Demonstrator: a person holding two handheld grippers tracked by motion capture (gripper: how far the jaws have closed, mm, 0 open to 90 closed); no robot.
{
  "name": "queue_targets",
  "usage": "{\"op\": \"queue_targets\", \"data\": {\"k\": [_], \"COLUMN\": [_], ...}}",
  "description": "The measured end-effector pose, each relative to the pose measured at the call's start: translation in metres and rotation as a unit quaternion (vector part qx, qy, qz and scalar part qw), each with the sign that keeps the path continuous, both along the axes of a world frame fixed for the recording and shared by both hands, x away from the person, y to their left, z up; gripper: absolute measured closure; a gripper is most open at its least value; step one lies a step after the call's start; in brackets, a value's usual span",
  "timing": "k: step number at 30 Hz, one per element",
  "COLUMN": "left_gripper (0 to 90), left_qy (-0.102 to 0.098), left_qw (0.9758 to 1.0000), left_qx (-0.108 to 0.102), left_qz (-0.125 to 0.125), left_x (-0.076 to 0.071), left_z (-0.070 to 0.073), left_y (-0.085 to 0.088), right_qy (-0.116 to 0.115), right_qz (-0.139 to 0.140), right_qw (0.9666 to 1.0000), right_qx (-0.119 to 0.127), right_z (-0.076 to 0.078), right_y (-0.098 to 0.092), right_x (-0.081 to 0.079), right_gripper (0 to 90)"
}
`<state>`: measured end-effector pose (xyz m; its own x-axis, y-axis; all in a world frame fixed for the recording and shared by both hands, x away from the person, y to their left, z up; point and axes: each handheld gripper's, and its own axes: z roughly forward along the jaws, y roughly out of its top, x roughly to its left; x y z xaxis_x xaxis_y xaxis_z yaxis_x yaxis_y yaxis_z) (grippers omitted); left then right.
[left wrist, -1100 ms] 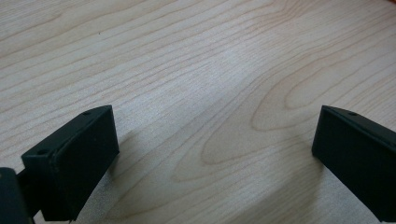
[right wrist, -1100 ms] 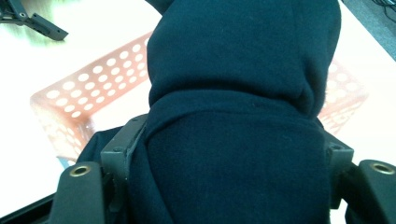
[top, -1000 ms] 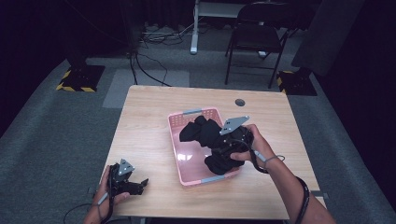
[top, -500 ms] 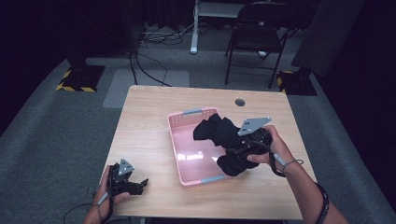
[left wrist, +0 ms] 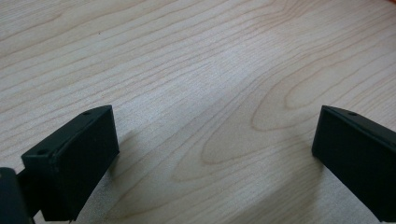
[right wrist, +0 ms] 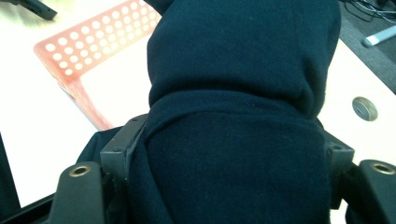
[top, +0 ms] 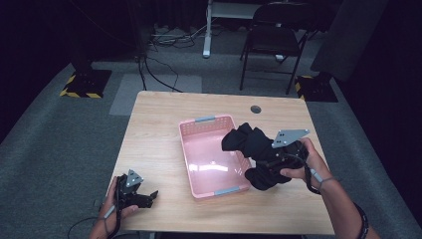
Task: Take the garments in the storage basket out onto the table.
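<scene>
A bunched dark navy cloth [top: 247,141] hangs over the right edge of the pink perforated basket [top: 188,155] in the middle of the wooden table [top: 159,114]. My right gripper [top: 271,160] is shut on the cloth, just right of the basket and lifted off the table. In the right gripper view the cloth [right wrist: 243,70] bulges between the jaws of the right gripper [right wrist: 233,154] and hides most of them, with the basket [right wrist: 93,42] behind it. My left gripper [top: 148,197] rests at the table's front left corner. It stands open [left wrist: 215,126] over bare wood.
A round cable hole [top: 256,109] sits in the table behind the right hand. The basket's floor looks bare. Beyond the table stand a folding chair [top: 278,35] and floor cables [top: 159,40] on grey carpet.
My right gripper has carried the dark cloth to the right, from inside the basket to over its right edge and a little higher. The left gripper has stayed put.
</scene>
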<state>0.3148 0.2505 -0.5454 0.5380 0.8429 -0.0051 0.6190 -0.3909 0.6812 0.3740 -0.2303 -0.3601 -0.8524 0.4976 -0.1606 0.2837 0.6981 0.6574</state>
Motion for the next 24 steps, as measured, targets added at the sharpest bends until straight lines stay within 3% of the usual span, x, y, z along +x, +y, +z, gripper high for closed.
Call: {"op": "queue_targets", "data": {"k": [16, 24], "left_gripper": [0.0, 0.0], "left_qy": [0.000, 0.000], "left_qw": [1.0000, 1.0000], "left_qx": [0.000, 0.000], "left_qz": [0.000, 0.000], "left_x": [0.000, 0.000], "left_z": [0.000, 0.000], "left_y": [0.000, 0.000], "right_qy": [0.011, 0.020], "right_qz": [-0.037, -0.049], "right_qw": [0.9993, 0.9985], "right_qx": [0.001, -0.012], "right_z": [-0.019, -0.035], "right_y": [-0.038, -0.044], "right_x": [0.000, 0.005], "right_gripper": [28.8, 28.8]}}
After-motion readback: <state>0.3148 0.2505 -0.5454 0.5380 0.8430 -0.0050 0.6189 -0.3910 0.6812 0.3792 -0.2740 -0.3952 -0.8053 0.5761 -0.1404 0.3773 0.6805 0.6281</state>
